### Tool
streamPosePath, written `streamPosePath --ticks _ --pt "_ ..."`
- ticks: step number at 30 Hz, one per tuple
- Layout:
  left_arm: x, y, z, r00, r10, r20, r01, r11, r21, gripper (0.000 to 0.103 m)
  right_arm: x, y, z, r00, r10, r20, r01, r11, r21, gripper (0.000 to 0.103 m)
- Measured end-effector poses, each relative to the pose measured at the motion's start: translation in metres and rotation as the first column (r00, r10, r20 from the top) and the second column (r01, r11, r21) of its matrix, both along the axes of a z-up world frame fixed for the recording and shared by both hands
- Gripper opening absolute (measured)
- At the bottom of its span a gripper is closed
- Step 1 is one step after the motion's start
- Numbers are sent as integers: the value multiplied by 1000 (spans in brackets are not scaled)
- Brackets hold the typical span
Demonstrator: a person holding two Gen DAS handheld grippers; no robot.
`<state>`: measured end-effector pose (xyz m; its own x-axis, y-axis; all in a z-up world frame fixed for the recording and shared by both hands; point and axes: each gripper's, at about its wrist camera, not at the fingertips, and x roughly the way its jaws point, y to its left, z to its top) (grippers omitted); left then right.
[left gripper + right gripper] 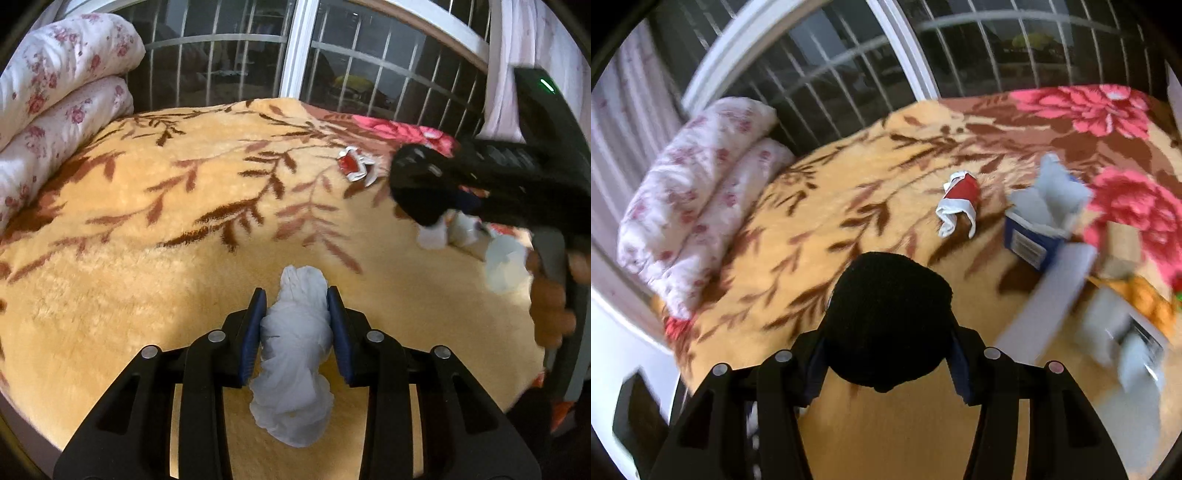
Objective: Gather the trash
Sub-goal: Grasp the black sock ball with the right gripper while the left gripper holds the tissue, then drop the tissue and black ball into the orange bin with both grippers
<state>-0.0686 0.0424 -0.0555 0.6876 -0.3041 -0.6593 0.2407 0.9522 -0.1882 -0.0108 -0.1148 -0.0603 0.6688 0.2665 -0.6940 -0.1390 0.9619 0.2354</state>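
My left gripper (295, 295) is shut on a crumpled white tissue wad (291, 373), held over the yellow leaf-patterned blanket (147, 258). My right gripper (888, 347) is shut on a black fuzzy cloth ball (886, 317) that fills the gap between its blue pads. The left wrist view shows that ball (417, 184) at the right, with a hand (550, 306) on the handle. A crumpled red and white wrapper (354, 166) (960, 199) lies on the blanket further back. A blue carton stuffed with white tissue (1030, 243) stands to the wrapper's right.
A folded floral quilt (55, 110) (694, 206) lies at the bed's left end under the barred window (295, 55). Blurred white paper and packaging (1123, 332) lie at the right, by the blanket's pink flower pattern (1134, 206).
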Motion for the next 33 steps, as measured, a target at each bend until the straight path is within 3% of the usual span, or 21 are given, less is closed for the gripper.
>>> streamPosePath --ticks 4,10,17,25,29,33 --pt "-29 -3 15 1000 -17 26 17 1000 14 33 -52 -4 6 998 37 42 -35 998 -43 54" --pt "-73 -17 29 999 -35 42 33 998 57 33 -132 -26 -3 998 22 59 -20 999 -26 54" --pt "-120 -40 21 998 -62 28 57 985 160 33 -208 -43 -27 999 16 48 -15 1000 -21 55" --pt "-157 -57 -35 986 -112 -119 136 966 219 33 -258 -42 -90 997 19 -69 -24 997 -76 55" --pt "-158 -63 -84 957 -134 -258 195 954 229 33 -255 -40 -134 985 6 -172 -24 995 -99 55" --pt "-156 -71 -123 910 -166 -380 270 932 240 33 -247 -37 -166 967 8 -253 -36 994 -106 55"
